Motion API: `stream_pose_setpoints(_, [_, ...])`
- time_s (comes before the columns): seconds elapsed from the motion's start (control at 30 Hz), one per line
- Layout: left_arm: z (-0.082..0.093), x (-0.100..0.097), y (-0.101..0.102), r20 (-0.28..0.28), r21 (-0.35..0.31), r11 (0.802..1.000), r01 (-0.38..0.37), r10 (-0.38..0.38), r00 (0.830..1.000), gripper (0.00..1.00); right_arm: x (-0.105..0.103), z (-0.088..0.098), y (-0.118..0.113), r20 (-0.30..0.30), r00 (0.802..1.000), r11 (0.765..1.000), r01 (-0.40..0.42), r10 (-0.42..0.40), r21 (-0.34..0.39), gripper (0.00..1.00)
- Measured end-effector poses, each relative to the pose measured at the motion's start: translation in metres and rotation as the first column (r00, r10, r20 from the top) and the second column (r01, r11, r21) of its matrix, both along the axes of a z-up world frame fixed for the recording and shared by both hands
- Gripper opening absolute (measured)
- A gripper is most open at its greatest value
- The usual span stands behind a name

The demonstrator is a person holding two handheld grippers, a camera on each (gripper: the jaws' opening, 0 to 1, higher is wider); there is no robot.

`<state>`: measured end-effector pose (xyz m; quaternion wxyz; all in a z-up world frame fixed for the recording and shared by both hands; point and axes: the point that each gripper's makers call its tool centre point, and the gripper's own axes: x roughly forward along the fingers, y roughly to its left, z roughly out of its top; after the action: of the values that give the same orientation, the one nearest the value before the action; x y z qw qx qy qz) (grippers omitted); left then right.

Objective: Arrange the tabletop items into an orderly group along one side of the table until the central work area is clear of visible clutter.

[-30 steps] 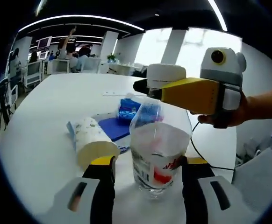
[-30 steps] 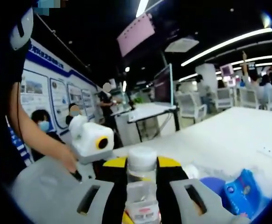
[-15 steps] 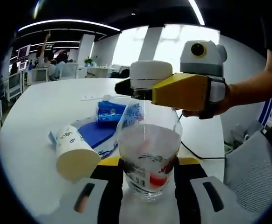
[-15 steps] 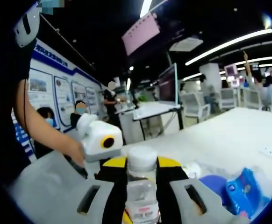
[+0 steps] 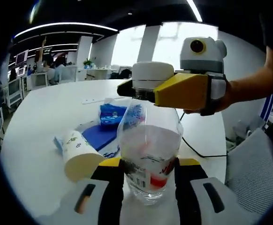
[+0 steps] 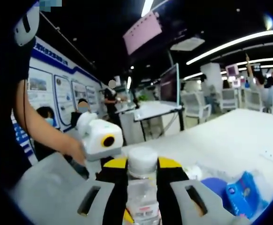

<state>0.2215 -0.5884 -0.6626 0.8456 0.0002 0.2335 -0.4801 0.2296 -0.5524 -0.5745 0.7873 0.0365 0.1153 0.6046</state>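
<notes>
Now my left claw [image 5: 143, 180] grips the clear bottle's [image 5: 148, 154] lower body on the white surface [image 5: 47, 112]; my right claw [image 6: 142, 180] clamps its white-capped neck. Beside it lies an overturned paper cup [image 5: 80, 154].

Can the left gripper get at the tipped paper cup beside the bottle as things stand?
Probably not yet: the left gripper is closed around the clear plastic bottle's body. The white patterned paper cup lies just beside it with nothing between, so once it lets go the way looks free.
</notes>
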Motion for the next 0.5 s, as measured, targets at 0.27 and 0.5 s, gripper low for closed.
stream_pose_setpoints(0.27, [0.032,0.016,0.017,0.072,0.012,1.0,0.0,-0.001,0.997,0.42,0.009,0.032,0.015,0.073,0.997,0.999,-0.007,0.004,0.038,0.18])
stream_pose_setpoints(0.5, [0.055,0.037,0.036,0.133,0.052,0.999,0.01,-0.017,0.991,0.42,0.023,0.054,0.032,0.133,0.991,0.998,-0.008,0.001,0.054,0.18])
